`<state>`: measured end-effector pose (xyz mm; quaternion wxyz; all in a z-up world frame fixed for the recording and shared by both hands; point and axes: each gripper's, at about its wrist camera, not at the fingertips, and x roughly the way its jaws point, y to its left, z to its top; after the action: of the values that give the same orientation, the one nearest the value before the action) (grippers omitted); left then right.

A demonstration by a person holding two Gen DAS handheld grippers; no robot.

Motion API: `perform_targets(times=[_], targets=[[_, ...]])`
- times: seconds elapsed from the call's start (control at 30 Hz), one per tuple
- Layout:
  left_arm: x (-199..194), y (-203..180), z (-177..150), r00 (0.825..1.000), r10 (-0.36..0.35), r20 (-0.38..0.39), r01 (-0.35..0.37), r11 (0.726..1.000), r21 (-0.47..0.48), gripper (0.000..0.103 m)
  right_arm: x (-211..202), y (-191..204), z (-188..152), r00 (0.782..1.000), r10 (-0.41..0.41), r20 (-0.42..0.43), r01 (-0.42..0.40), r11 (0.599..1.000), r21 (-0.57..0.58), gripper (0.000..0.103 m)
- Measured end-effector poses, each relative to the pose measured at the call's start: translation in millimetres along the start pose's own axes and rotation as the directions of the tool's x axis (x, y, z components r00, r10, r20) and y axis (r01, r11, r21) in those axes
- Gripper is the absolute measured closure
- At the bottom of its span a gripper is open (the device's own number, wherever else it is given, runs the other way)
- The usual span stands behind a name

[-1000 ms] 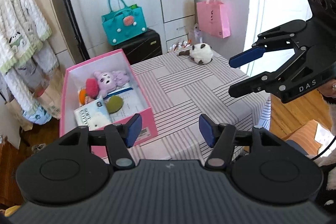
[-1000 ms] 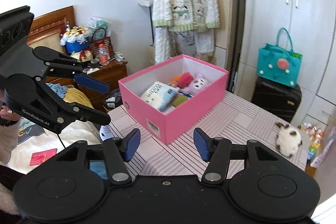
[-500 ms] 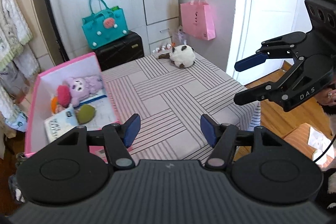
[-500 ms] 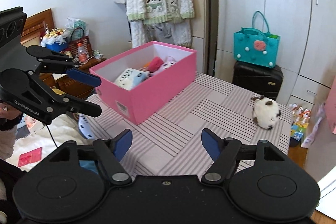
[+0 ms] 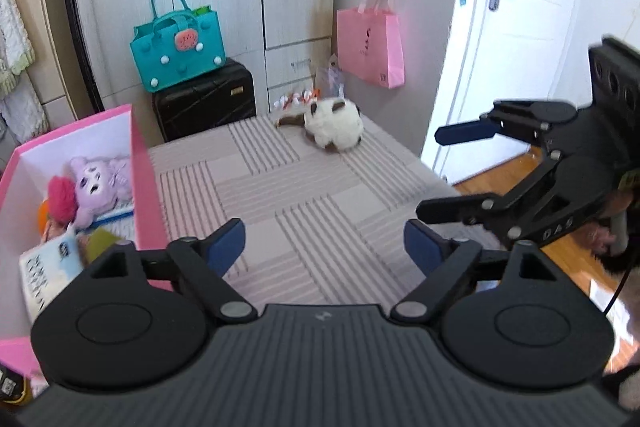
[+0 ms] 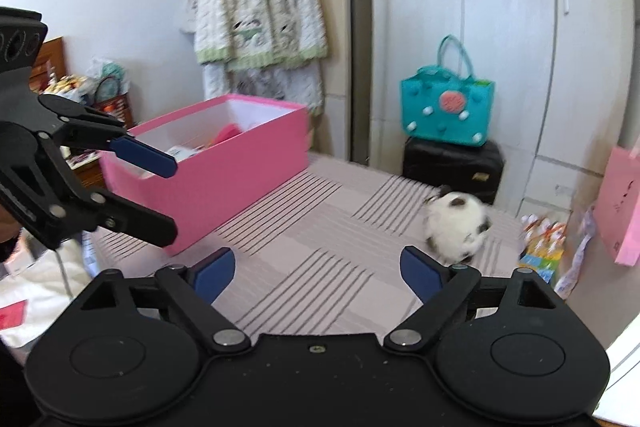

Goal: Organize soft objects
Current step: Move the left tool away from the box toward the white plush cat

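The left gripper (image 5: 324,247) has just been opening, and its blue pads now stand wide apart with nothing between them but striped cloth. The right gripper (image 6: 316,269) has likewise just been spreading its jaws and is empty too. Each shows at the edge of the other's view, both out over the near part of the table (image 5: 280,195).

Using the pink box (image 6: 224,167) as the landmark: it sits at the table's left side and already holds a lilac plush (image 5: 100,179), a red pompom (image 5: 62,195) and a few other soft pieces. The one loose item, a white-and-brown plush toy (image 5: 334,129), lies well apart from the box, at the far right corner of the table, close to the edge.

The step in hand looks like the approach to that last toy. The next move calls for one gripper to reach across the cloth, straddle the toy's round body and squeeze gently, then carry it back toward the box and over its wall.

The cloth between box and toy is bare, so the path is free. The risk lies at the toy's corner: a nudge could roll it off toward the black suitcase (image 5: 204,103) and the small bottles on the floor. The box wall stands tall, so the carry must clear it.
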<state>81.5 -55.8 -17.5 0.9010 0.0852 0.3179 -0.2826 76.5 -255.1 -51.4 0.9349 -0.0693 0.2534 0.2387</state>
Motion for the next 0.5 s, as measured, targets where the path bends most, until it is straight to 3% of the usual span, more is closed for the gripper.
perform_targets(times=[0.1, 0.27, 0.4, 0.5], targets=[[14.0, 3.5, 11.6, 0.999, 0.005, 0.036, -0.004, 1.000, -0.019, 0.007, 9.1, -14.7, -5.1, 0.996, -0.058, 0.064, 0.059, 0.998, -0.027, 0.008], [40.8, 6.4, 28.5, 0.996, 0.028, 0.087, -0.024, 0.999, -0.047, 0.006, 30.4, -44.1, -15.3, 0.990, -0.124, 0.064, 0.126, 0.992, -0.030, 0.008], [70.1, 6.2, 41.8, 0.995, 0.015, 0.103, -0.008, 0.998, -0.069, 0.006, 42.1, -65.0, -22.1, 0.989, -0.131, 0.073, 0.132, 0.991, -0.003, 0.008], [94.6, 4.9, 51.5, 0.995, -0.012, 0.098, 0.020, 0.997, -0.080, 0.006, 53.1, -84.1, -24.1, 0.989, -0.126, 0.080, 0.119, 0.989, 0.082, 0.008]])
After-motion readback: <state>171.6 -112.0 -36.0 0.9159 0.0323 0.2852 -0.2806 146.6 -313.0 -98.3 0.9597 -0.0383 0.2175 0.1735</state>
